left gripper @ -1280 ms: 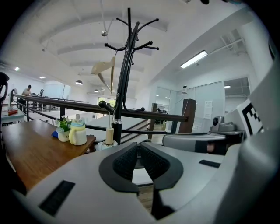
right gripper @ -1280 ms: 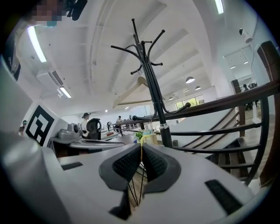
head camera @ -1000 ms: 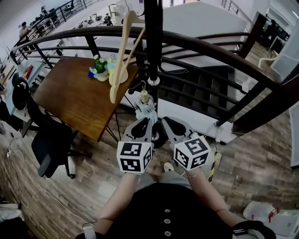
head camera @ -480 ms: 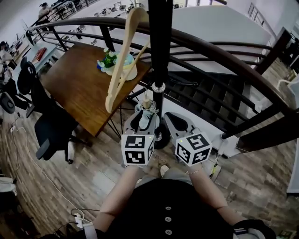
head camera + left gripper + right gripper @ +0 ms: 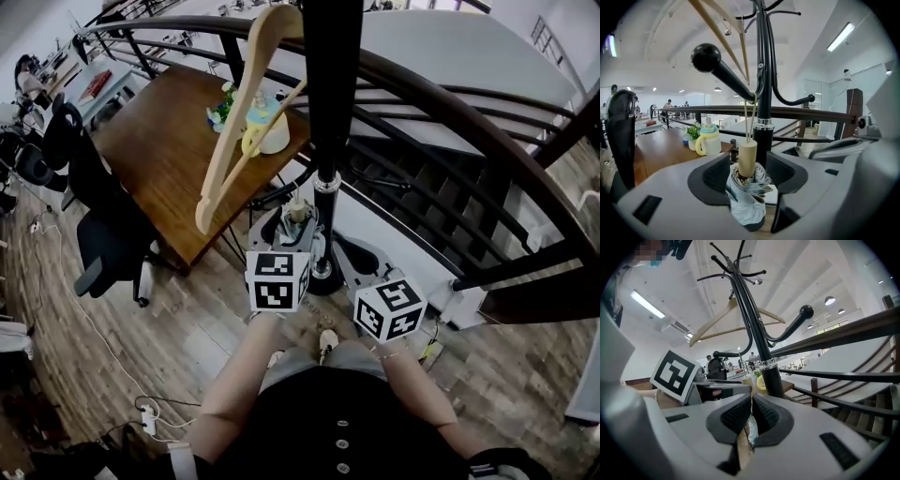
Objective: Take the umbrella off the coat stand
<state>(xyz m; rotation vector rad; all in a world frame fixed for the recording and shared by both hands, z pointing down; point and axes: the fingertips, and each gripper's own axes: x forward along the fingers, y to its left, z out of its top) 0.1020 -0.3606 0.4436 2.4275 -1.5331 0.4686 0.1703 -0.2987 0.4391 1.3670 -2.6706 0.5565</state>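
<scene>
A folded pale blue umbrella (image 5: 747, 190) with a short wooden handle (image 5: 746, 158) hangs by its cord from the black coat stand (image 5: 763, 93). My left gripper (image 5: 747, 171) has the umbrella between its pads. Its jaws are opening and the right pad stands clear of the fabric. In the head view the umbrella (image 5: 298, 217) sits just above the left gripper (image 5: 286, 234), beside the pole (image 5: 333, 94). My right gripper (image 5: 361, 267) is to its right, near the pole's foot. In the right gripper view its jaws (image 5: 751, 411) are closed to a slit with only a pale sliver showing.
A wooden coat hanger (image 5: 244, 122) hangs from the stand above the left gripper. A dark curved railing (image 5: 450, 103) runs behind the pole, over a stairwell. A wooden table (image 5: 159, 159) with a plant and a bottle is at the left, and a black office chair (image 5: 103, 253) stands beside it.
Both grippers have moved in closer to the stand's pole. The left jaws, shut on the umbrella before, now stand apart round it.
</scene>
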